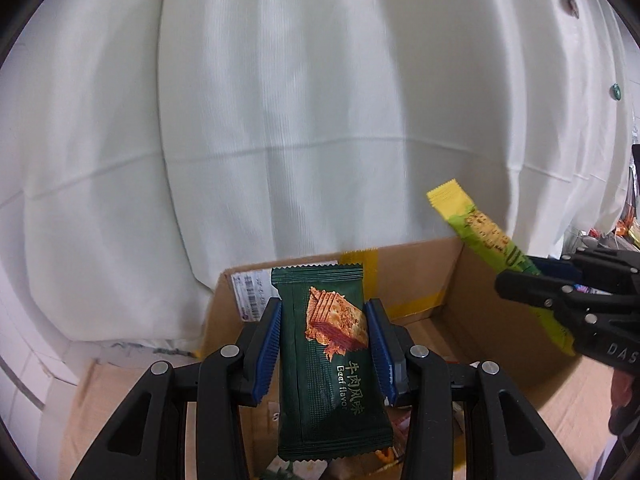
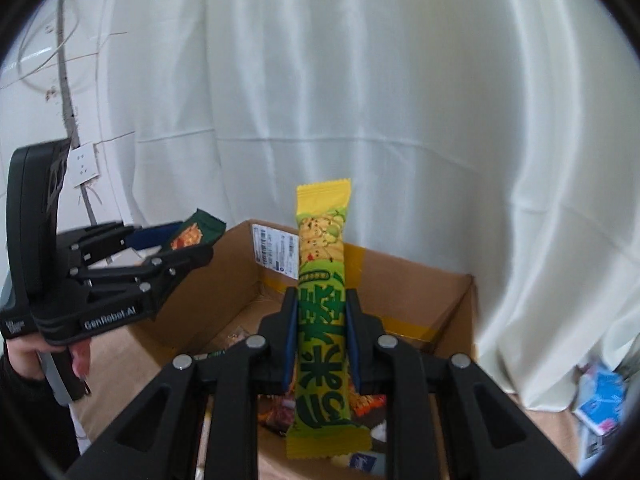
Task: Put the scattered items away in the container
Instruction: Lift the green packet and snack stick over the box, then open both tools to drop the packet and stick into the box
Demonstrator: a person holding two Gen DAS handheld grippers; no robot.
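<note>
My left gripper [image 1: 325, 316] is shut on a dark green beef-flavour snack packet [image 1: 330, 364], held upright between the blue pads above the open cardboard box [image 1: 424, 272]. My right gripper [image 2: 321, 312] is shut on a long yellow-green snack stick packet [image 2: 322, 320], also over the cardboard box [image 2: 432, 292]. From the left wrist view the right gripper [image 1: 520, 276] reaches in from the right edge with the yellow-green packet [image 1: 480, 232] slanting up. In the right wrist view the left gripper [image 2: 188, 240] comes in from the left with the green packet [image 2: 194, 234].
Several snack packets [image 2: 360, 400] lie on the box floor. A white curtain [image 2: 360, 100] hangs behind the box. A person's hand [image 2: 24, 360] holds the left gripper's handle. A wall socket [image 2: 82, 164] sits at the left, and blue-white packages [image 2: 600, 408] lie on the floor at the right.
</note>
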